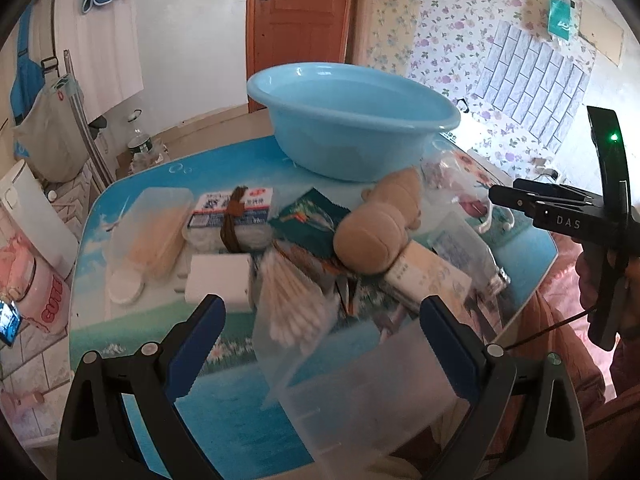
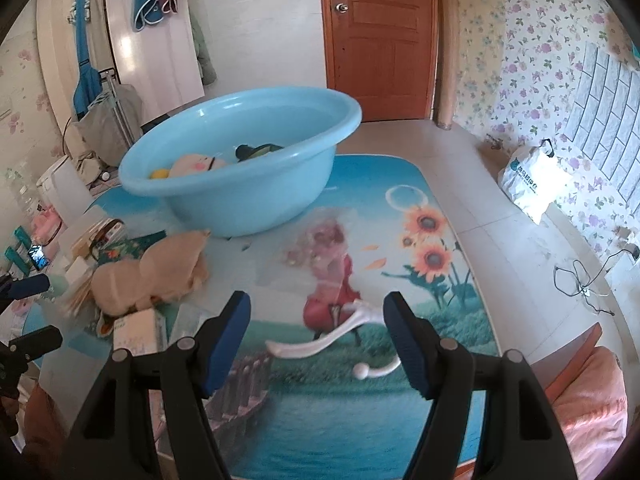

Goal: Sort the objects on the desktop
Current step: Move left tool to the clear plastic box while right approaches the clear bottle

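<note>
While cluttered, table before wooden door.

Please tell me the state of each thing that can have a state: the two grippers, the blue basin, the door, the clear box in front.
left gripper: open, nothing held.
right gripper: open, nothing held.
blue basin: upright, holds some toys.
door: closed.
clear box: open top, tilted; contents unclear.
</note>
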The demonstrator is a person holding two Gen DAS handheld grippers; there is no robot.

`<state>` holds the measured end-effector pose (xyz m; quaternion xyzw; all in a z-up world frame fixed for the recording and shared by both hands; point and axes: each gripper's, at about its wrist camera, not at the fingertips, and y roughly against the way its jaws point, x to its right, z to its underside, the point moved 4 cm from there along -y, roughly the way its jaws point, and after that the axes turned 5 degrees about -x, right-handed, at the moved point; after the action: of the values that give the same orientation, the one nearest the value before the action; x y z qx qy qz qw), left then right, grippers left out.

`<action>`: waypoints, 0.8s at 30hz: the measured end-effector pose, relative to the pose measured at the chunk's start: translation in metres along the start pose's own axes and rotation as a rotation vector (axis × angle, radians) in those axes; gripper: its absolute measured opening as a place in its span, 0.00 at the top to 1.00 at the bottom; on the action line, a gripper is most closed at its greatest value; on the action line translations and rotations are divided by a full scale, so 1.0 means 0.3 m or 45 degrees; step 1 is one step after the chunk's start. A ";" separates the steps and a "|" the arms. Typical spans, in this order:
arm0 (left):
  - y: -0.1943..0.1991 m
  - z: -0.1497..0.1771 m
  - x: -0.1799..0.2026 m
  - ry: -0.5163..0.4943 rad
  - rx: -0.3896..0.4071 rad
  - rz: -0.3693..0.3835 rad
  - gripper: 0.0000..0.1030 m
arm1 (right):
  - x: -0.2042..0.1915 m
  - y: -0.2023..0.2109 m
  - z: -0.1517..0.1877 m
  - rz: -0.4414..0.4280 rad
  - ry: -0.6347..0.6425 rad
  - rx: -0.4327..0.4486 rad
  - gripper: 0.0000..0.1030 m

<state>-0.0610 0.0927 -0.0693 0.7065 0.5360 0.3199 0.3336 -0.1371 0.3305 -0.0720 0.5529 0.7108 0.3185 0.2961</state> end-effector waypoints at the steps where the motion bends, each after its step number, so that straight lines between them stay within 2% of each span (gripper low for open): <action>1: 0.001 0.009 0.003 -0.001 0.000 0.007 0.05 | -0.001 0.003 0.008 -0.001 -0.002 0.001 0.33; 10: 0.003 0.087 0.040 -0.031 -0.020 0.050 0.05 | -0.024 0.016 0.084 -0.023 -0.005 -0.015 0.33; 15: 0.006 0.127 0.050 -0.023 -0.036 0.071 0.05 | -0.028 0.029 0.088 -0.034 -0.009 -0.010 0.33; 17: 0.012 0.139 0.053 -0.028 -0.031 0.073 0.00 | -0.036 0.038 0.088 -0.045 -0.001 -0.002 0.33; 24: 0.026 0.167 0.066 -0.087 -0.034 0.090 0.00 | -0.071 0.047 0.109 -0.092 0.030 -0.017 0.33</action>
<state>-0.0119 0.1039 -0.0898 0.7311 0.4946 0.3144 0.3493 -0.0988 0.3164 -0.0799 0.5211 0.7316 0.3187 0.3027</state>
